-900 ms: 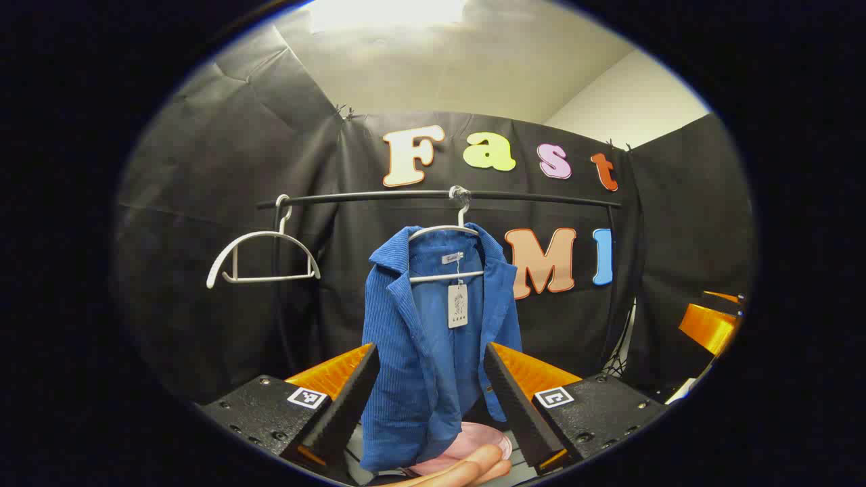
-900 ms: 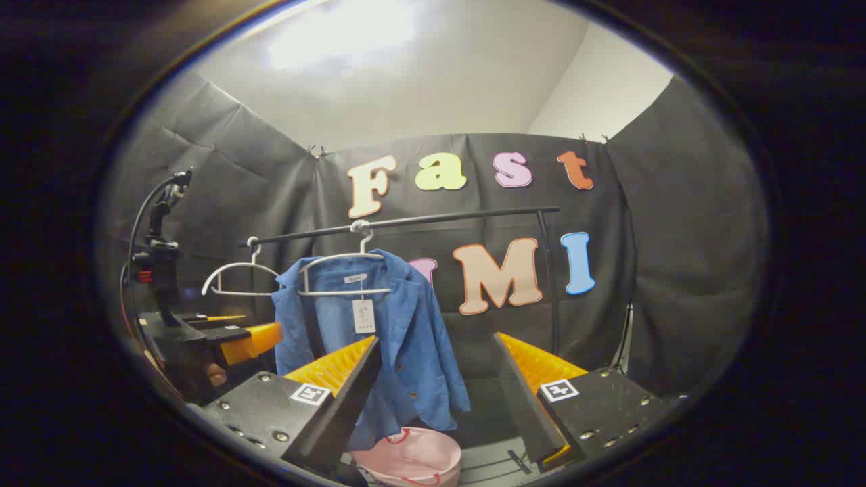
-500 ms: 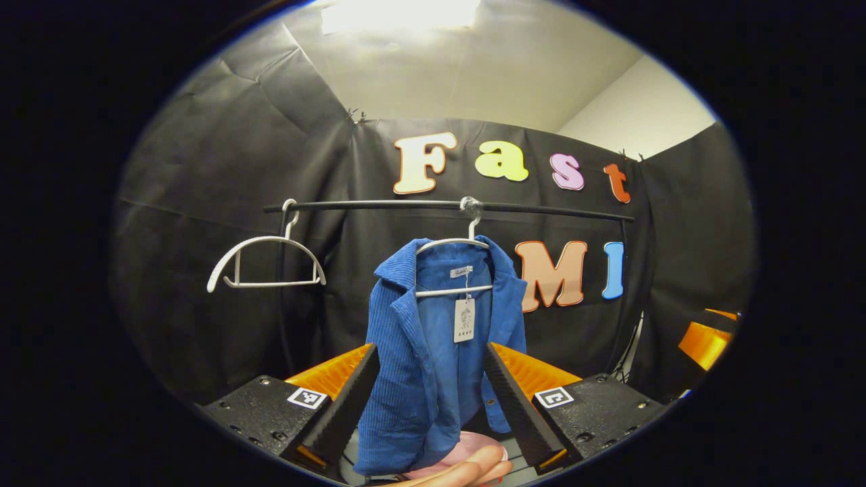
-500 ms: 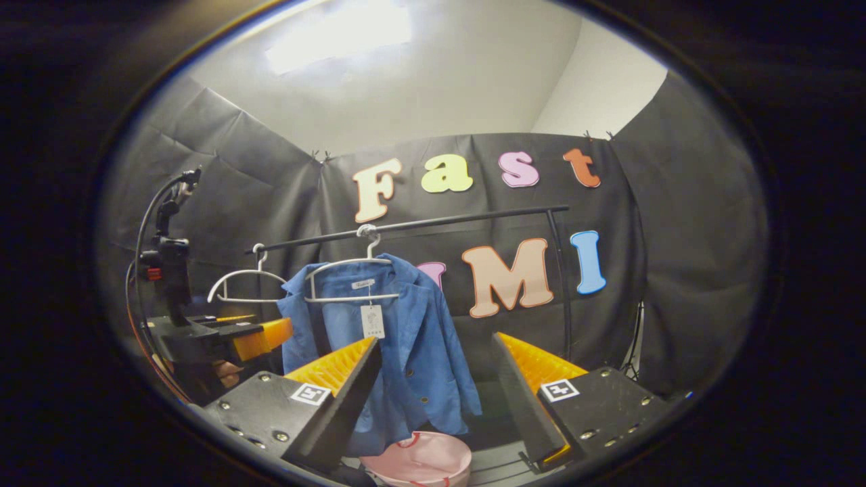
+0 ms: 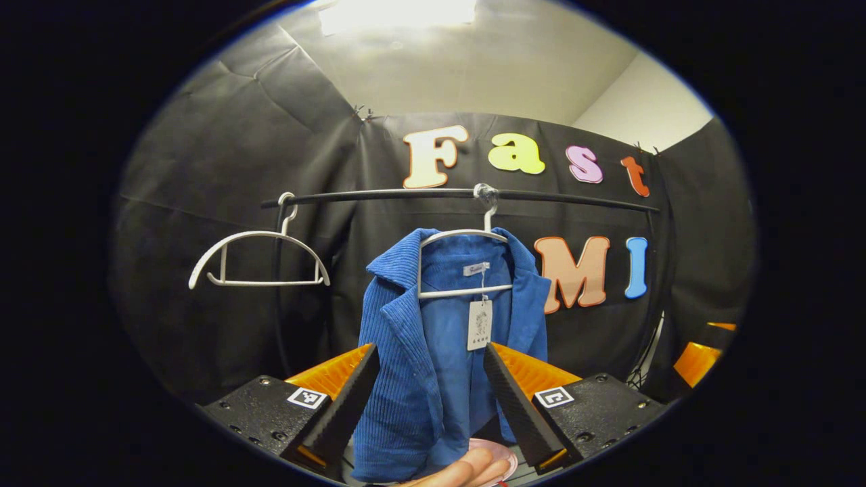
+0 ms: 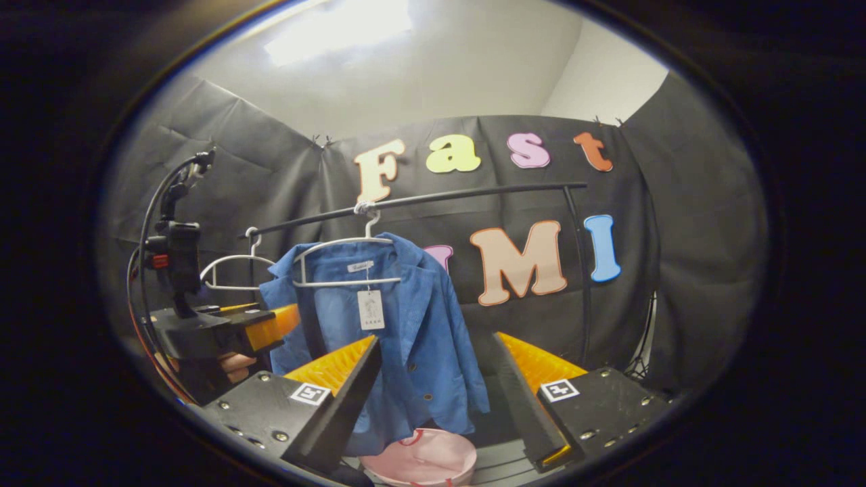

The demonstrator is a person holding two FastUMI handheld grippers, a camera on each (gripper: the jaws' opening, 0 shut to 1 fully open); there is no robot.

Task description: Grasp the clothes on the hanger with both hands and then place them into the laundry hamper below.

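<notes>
Both grippers closer now, your left gripper [image 5: 423, 379] and right gripper [image 6: 436, 379] fingers apart, empty. Jacket [image 5: 433, 358] on hanger [image 5: 463, 264]; hamper [image 6: 419, 460] below. Grasp and drop remain.

A ceiling light [image 5: 396, 12] glares overhead, blown out to white; the booth below stays dim (fisheye bending lines toward the edges).

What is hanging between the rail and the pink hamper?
A blue jacket on a white hanger hangs from the rail, its hem just above the hamper. The right gripper view shows it best.
</notes>
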